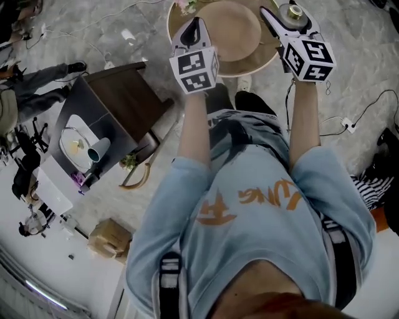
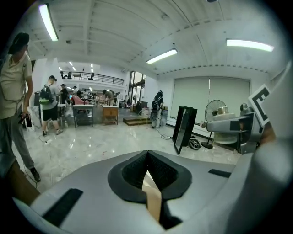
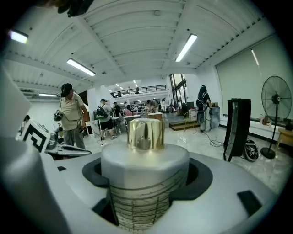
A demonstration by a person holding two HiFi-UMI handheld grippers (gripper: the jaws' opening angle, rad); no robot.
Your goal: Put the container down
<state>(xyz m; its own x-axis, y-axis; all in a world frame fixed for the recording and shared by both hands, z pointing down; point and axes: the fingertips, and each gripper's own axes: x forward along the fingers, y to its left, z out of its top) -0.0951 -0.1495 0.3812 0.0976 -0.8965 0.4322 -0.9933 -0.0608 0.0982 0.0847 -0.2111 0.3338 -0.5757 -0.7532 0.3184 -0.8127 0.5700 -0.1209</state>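
Note:
The container point(image 3: 144, 169) is a pale ribbed jar with a shiny gold cap point(image 3: 145, 134). My right gripper point(image 3: 146, 183) is shut on its body and holds it upright in the air. In the head view the right gripper point(image 1: 288, 22) and the container's gold cap point(image 1: 294, 10) hover over the right rim of a round wooden table point(image 1: 234, 37). My left gripper point(image 1: 196, 26) hangs over the table's left side. Its dark pads point(image 2: 130, 171) meet at the tip with nothing held; only a tan sliver shows between them lower down.
A dark low table point(image 1: 121, 103) at the left carries a white tray point(image 1: 73, 146) and a teal cup point(image 1: 98, 149). A cardboard box point(image 1: 109, 238) and a power strip point(image 1: 349, 126) lie on the marble floor. A person point(image 3: 71, 121), a fan point(image 3: 277, 109) and a black panel point(image 3: 238, 128) stand around.

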